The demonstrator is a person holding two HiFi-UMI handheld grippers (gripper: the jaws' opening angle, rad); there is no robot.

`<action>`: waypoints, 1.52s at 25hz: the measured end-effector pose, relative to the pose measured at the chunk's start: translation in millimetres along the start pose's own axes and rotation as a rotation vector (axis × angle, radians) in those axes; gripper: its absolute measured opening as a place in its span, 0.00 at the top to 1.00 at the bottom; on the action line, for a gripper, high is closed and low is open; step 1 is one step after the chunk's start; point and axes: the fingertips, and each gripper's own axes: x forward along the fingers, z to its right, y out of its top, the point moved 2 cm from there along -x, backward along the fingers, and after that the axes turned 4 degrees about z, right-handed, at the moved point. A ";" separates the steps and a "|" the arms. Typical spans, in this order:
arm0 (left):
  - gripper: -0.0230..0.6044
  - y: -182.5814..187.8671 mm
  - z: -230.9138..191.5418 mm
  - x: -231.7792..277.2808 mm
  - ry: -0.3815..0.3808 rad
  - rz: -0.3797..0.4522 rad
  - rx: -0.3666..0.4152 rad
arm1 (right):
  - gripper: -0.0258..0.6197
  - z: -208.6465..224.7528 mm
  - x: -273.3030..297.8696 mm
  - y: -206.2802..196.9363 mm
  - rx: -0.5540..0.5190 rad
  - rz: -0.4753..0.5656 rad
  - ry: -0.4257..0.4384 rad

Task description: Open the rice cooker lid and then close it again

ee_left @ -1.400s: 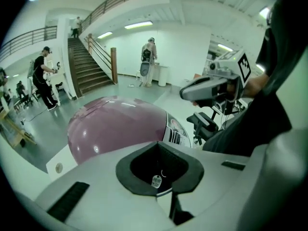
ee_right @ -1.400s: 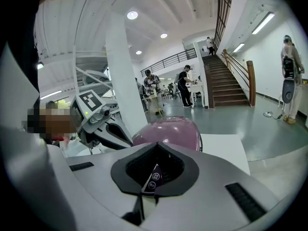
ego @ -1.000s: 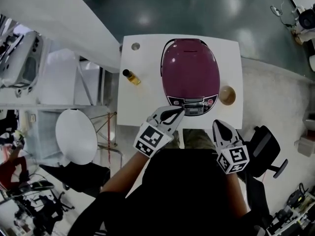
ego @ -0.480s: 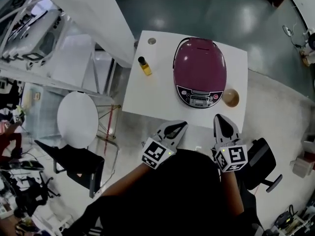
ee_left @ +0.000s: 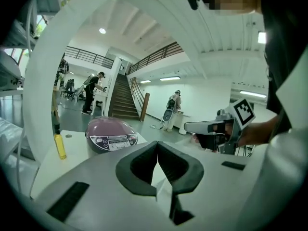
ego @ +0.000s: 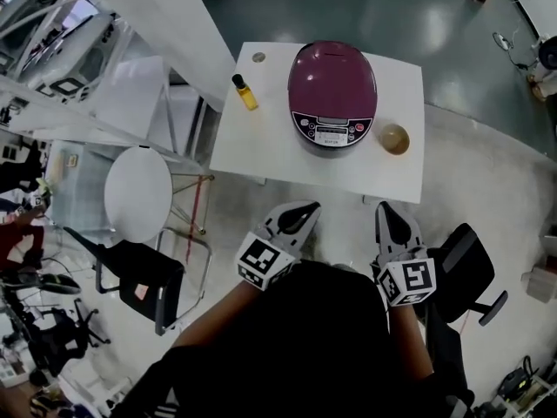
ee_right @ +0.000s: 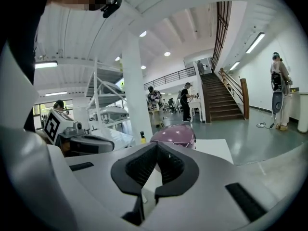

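A maroon rice cooker [ego: 332,94] with its lid down stands on a small white table [ego: 261,146]; its control panel faces me. The same cooker [ee_left: 111,134] shows beyond the left jaws in the left gripper view, and the cooker [ee_right: 174,134] shows again past the right jaws in the right gripper view. My left gripper [ego: 306,210] is shut and empty, off the table's near edge. My right gripper [ego: 385,209] is likewise shut and empty, beside it and also clear of the table. Neither touches the cooker.
A small bottle of yellow liquid [ego: 244,92] stands left of the cooker and a round wooden bowl [ego: 393,138] to its right. A round white stool [ego: 137,193] and black chairs [ego: 130,273] stand on the floor at left; another chair [ego: 466,264] is at right.
Both grippers have drawn back from the cooker's front to a spot off the table's near edge. The cooker lid stays down.
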 end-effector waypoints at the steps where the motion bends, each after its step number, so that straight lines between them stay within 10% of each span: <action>1: 0.96 -2.0 8.9 -3.1 0.013 0.015 -0.004 | 0.96 -0.8 -12.3 -1.4 -0.003 0.015 0.009; 13: 0.96 -21.8 78.6 -86.3 0.200 0.116 -0.016 | 0.96 -5.6 -116.6 -37.1 -0.029 0.001 -0.005; 38: 0.96 27.8 28.6 -183.1 0.336 0.220 0.202 | 0.96 -55.7 -143.7 -0.3 -0.124 0.060 -0.120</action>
